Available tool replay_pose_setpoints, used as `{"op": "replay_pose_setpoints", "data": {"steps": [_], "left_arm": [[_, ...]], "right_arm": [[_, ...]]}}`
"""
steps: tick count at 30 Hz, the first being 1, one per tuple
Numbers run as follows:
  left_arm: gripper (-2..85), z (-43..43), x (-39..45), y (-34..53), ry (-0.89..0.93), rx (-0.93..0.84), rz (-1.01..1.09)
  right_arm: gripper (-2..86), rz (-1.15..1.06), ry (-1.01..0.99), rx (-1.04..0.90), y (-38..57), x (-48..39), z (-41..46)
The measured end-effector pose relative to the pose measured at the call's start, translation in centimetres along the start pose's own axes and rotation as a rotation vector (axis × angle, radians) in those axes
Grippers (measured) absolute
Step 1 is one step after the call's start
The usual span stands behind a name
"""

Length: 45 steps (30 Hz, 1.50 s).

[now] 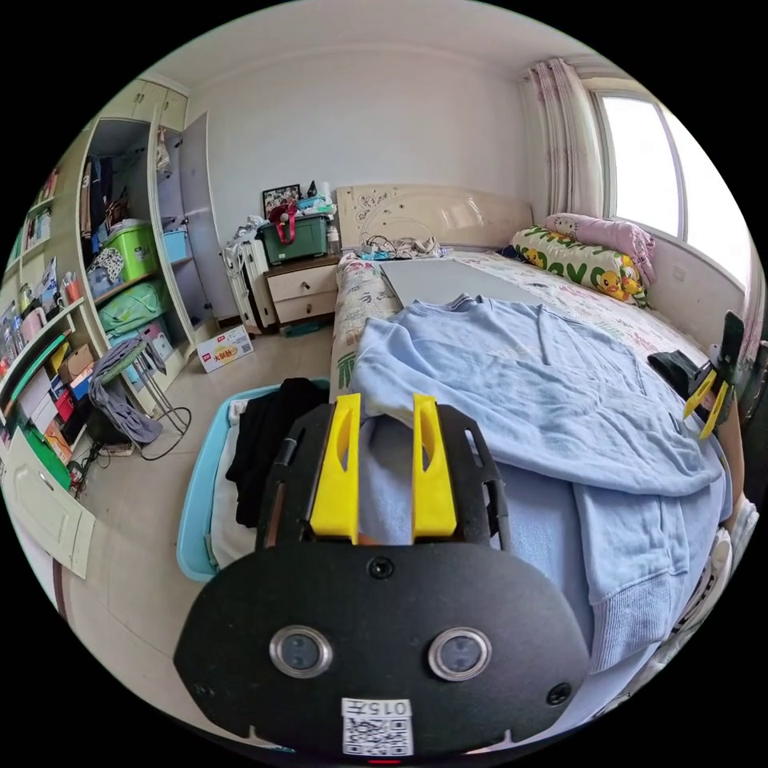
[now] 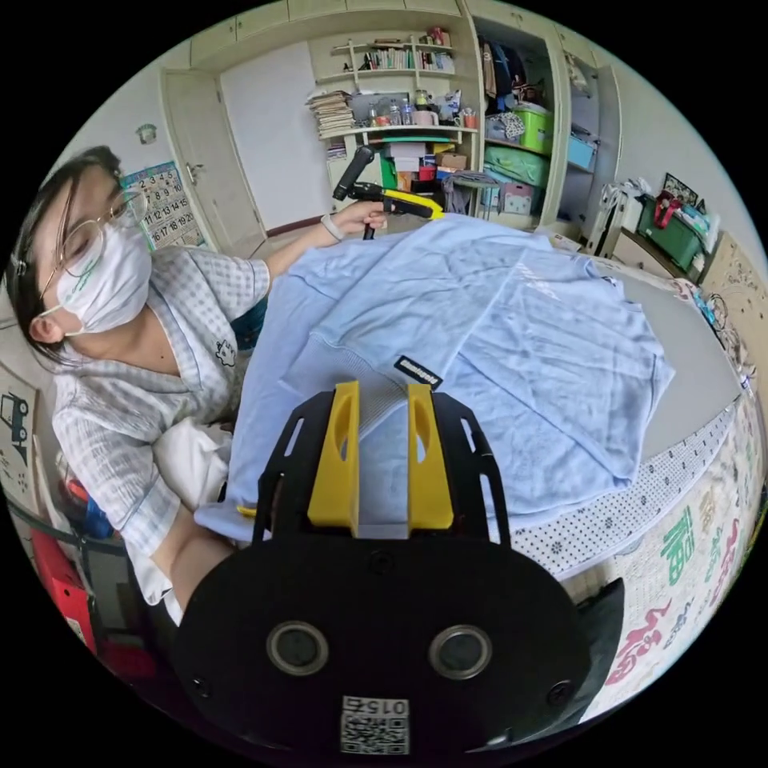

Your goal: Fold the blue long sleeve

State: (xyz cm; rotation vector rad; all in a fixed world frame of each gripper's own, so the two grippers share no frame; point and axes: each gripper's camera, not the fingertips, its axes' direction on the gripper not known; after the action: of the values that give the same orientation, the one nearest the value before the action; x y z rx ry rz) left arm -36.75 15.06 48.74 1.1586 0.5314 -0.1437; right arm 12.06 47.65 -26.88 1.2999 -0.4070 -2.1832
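Blue sweatshirt spread on bed, one sleeve folded in. Left gripper, right gripper: jaws parted, cloth between, grip uncertain. Body folds remain.

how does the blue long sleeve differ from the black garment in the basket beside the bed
The blue long sleeve is pale blue and lies spread over the bed; the black garment is dark and bunched up in the light blue basket on the floor. The left gripper has its jaws apart over the blue one's cloth, while nothing touches the black one. Both are soft clothing.
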Motion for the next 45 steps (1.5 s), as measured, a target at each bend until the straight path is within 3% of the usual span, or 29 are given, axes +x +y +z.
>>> {"op": "replay_pose_setpoints", "data": {"steps": [5, 8, 13, 17, 26, 31, 35, 38, 40, 45], "left_arm": [[10.4, 0.3, 0.1, 0.4, -0.003, -0.003, -0.014], [10.6, 0.3, 0.1, 0.6, 0.006, -0.001, -0.031], [10.7, 0.7, -0.6, 0.8, -0.022, -0.025, -0.105], [10.6, 0.4, -1.1, 1.0, -0.007, -0.015, -0.168], [10.1, 0.3, 1.5, -0.4, 0.015, -0.034, -0.138], [10.3, 0.2, 4.0, -1.7, 0.03, -0.051, -0.081], [11.5, 1.1, 7.5, -3.5, 0.002, -0.123, 0.016], [12.6, 2.3, 10.7, -4.4, -0.085, -0.2, 0.126], [12.5, 2.2, 12.5, -4.3, -0.13, -0.179, 0.186], [10.4, 1.1, 15.4, -4.9, -0.158, -0.165, 0.239]], "right_arm": [[7.8, -0.042, 0.077, 0.006, -0.6, -0.9, -1.4], [8.0, 0.046, 0.099, 0.034, -0.6, 0.4, -2.9], [8.6, 0.027, 0.034, -0.031, -2.6, 0.1, -1.9], [5.1, 0.025, 0.108, -0.02, -2.5, -0.7, -3.2], [4.0, 0.049, 0.099, 0.395, 4.5, -1.4, -12.7], [3.9, 0.256, 0.076, 0.431, 7.6, 1.5, -13.5], [3.8, 0.404, 0.175, 0.483, 8.4, 2.2, -14.1], [4.7, 0.343, 0.182, 0.566, 8.2, 0.2, -15.0], [5.5, 0.216, 0.179, 0.522, 6.7, -2.2, -14.3], [9.1, -0.085, 0.198, 0.133, 1.1, -8.5, -7.9]]}}
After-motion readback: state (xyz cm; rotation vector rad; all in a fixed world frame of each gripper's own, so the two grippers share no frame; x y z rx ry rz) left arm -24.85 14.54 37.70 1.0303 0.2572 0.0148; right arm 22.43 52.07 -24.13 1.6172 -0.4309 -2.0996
